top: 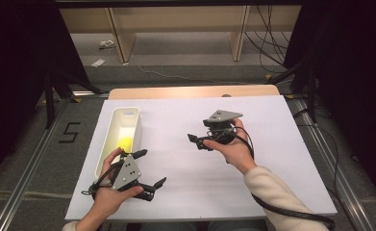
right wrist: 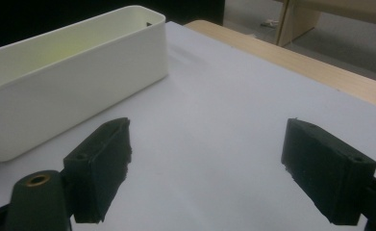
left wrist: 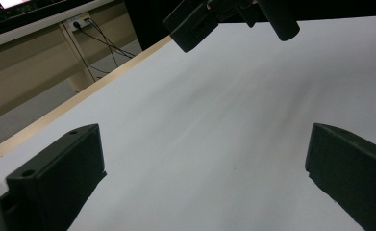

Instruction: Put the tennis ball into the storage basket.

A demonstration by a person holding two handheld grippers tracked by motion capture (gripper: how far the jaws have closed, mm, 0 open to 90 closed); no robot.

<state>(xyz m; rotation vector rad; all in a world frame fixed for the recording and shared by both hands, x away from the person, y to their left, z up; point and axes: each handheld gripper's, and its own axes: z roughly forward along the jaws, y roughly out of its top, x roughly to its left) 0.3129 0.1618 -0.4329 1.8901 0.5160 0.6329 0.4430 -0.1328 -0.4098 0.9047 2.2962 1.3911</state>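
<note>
Grippers both empty, jaws spread wide. Left gripper (top: 151,168) hovers at the 7 o'clock corner of the white foam-board table cover (top: 253,192), just beside the long white plastic bin (top: 136,126), likely staged for a reach. Small yellow ball (top: 124,143) lies inside the bin's near end, at 9 o'clock. Right gripper (top: 194,141) sits near centre, pointing towards the bin, apparently ready to assist.

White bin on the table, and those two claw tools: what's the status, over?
Left gripper open, empty, beside long white plastic bin. Right gripper open, empty, mid-table. Yellow object inside bin. Nothing in the way.
</note>
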